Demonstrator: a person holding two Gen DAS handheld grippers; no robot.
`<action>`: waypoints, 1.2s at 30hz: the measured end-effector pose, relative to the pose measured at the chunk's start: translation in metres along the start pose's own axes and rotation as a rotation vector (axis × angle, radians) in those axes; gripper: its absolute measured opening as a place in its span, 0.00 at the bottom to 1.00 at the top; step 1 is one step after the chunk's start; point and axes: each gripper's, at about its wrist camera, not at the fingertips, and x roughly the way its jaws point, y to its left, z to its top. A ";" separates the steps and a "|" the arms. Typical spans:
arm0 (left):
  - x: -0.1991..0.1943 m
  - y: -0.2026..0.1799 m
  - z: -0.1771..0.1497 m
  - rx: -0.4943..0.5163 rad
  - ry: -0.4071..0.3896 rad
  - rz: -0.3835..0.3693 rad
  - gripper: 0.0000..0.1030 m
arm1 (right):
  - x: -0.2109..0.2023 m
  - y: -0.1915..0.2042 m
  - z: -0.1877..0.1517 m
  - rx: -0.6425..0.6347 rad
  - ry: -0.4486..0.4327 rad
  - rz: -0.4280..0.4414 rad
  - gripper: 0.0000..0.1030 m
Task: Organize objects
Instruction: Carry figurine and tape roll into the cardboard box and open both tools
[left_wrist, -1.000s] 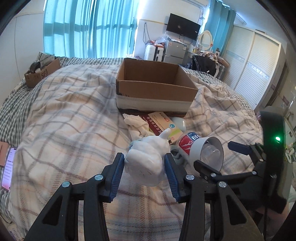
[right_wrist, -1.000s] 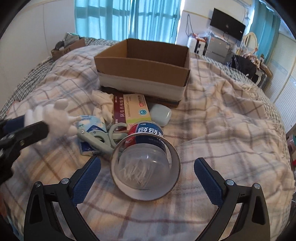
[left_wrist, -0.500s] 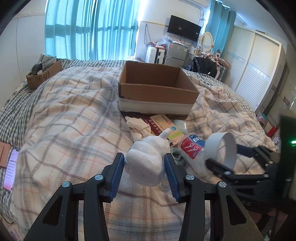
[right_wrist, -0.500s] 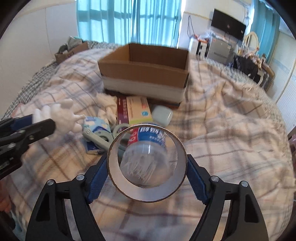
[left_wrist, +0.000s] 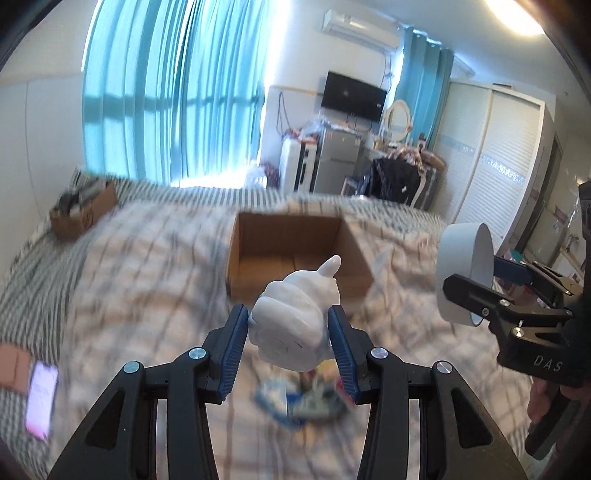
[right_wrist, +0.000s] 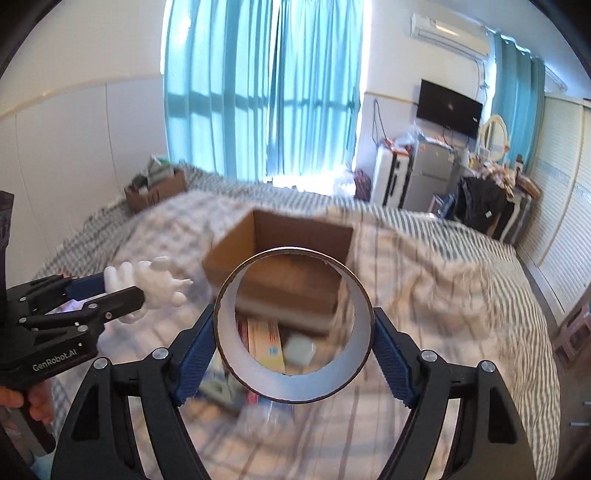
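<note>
My left gripper (left_wrist: 288, 332) is shut on a white fist-shaped figurine (left_wrist: 291, 325) and holds it in the air in front of the open cardboard box (left_wrist: 295, 254). The figurine also shows in the right wrist view (right_wrist: 147, 286). My right gripper (right_wrist: 293, 332) is shut on a grey tape roll (right_wrist: 291, 384), lifted above the bed; the roll shows at the right in the left wrist view (left_wrist: 461, 273). The box (right_wrist: 280, 254) stands on the plaid blanket beyond both grippers.
Below the grippers lie a medicine carton (right_wrist: 266, 343), a small pale case (right_wrist: 299, 347), a plastic bottle (right_wrist: 262, 421) and other blurred items (left_wrist: 295, 398). A second small box (left_wrist: 81, 214) sits at the bed's far left. A phone (left_wrist: 40, 402) lies at the left edge.
Both grippers have risen well above the bed and tilted up. The right gripper lifted the tape roll off the bottle, which stays on the blanket. The figurine rose with the left gripper.
</note>
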 end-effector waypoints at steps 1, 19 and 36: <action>0.004 -0.001 0.010 0.008 -0.012 0.005 0.44 | 0.005 -0.002 0.012 0.002 -0.010 0.001 0.76; 0.181 0.018 0.073 0.021 0.097 0.035 0.44 | 0.182 -0.063 0.099 0.121 0.106 0.014 0.76; 0.217 0.026 0.052 0.000 0.164 0.025 0.77 | 0.223 -0.070 0.078 0.118 0.134 0.023 0.86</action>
